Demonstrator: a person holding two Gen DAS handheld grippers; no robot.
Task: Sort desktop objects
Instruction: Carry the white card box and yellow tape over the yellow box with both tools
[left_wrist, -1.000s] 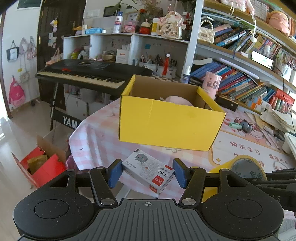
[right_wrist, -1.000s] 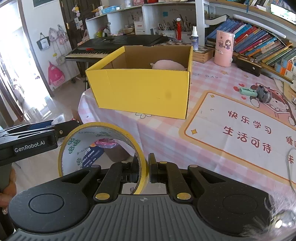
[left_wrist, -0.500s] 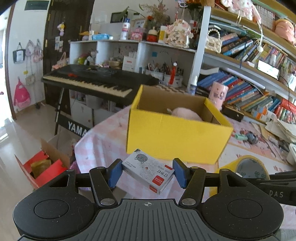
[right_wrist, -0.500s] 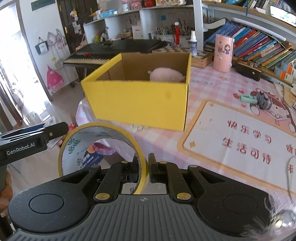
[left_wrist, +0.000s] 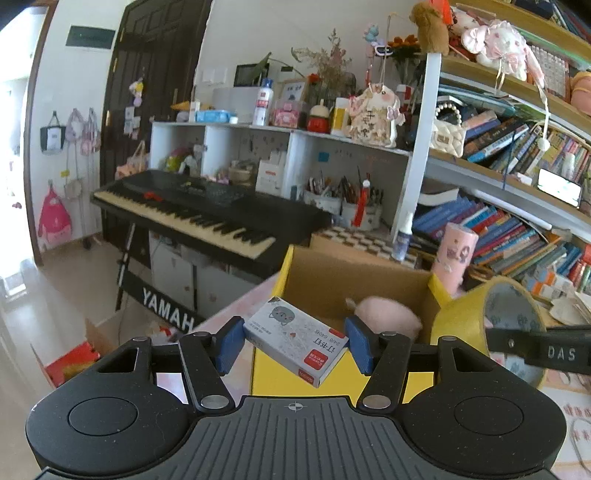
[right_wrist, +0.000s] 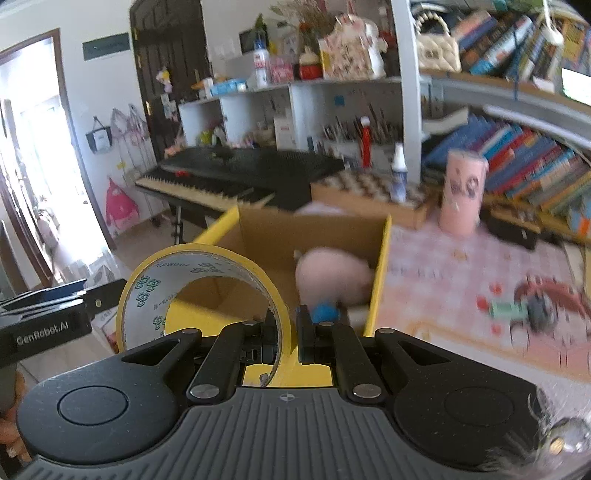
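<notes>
Both your hands have risen and closed on the open yellow cardboard box (left_wrist: 291, 280); a second ago it sat well ahead. Left gripper (left_wrist: 295, 345) fingers clamp the small grey-white staple box (left_wrist: 297, 339); right gripper (right_wrist: 288, 328) fingers pinch the yellow tape roll's (right_wrist: 199, 291) wall. Drops look near.

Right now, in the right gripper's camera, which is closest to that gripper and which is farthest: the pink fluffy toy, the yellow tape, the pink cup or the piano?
1. Yellow tape roll, clamped in the right gripper itself.
2. Pink fluffy toy, just ahead, inside the yellow box.
3. Pink cup, beyond the box, on the right.
4. Piano keyboard, off the table, back left.
</notes>
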